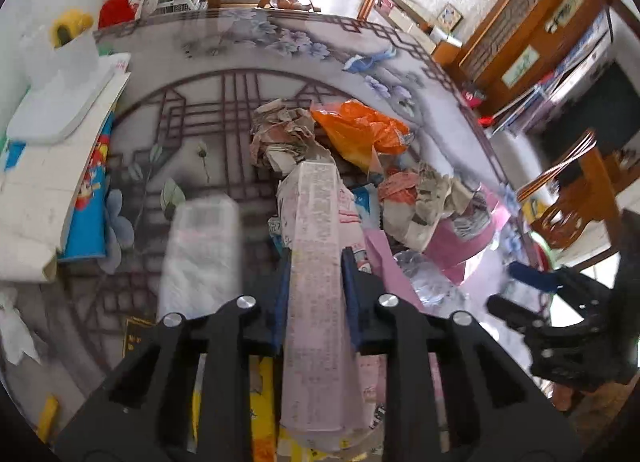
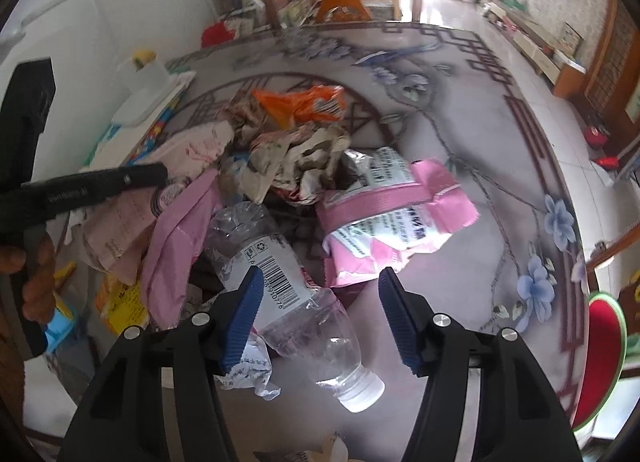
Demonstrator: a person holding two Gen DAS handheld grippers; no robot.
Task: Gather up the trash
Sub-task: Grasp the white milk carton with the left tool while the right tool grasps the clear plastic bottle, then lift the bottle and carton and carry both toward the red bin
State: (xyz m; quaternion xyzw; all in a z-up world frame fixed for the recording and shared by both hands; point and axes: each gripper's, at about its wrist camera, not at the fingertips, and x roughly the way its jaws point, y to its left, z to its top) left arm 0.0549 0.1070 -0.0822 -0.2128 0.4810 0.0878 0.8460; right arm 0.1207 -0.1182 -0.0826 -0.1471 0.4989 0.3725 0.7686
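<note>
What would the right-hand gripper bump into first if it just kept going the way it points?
Probably the crushed clear plastic bottle, lying slantwise between the right gripper's open blue fingers; depth is hard to judge.

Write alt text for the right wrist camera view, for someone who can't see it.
The right gripper hangs open over a crushed clear plastic bottle lying on a flower-patterned table. Behind it are a pink packet, crumpled paper and an orange bag.

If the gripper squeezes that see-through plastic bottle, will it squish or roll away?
The clear plastic bottle already looks crumpled and empty, so it probably squishes easily and weighs little. Lying on its side on the smooth table, it might roll or slip from the right hand-held gripper.
</note>
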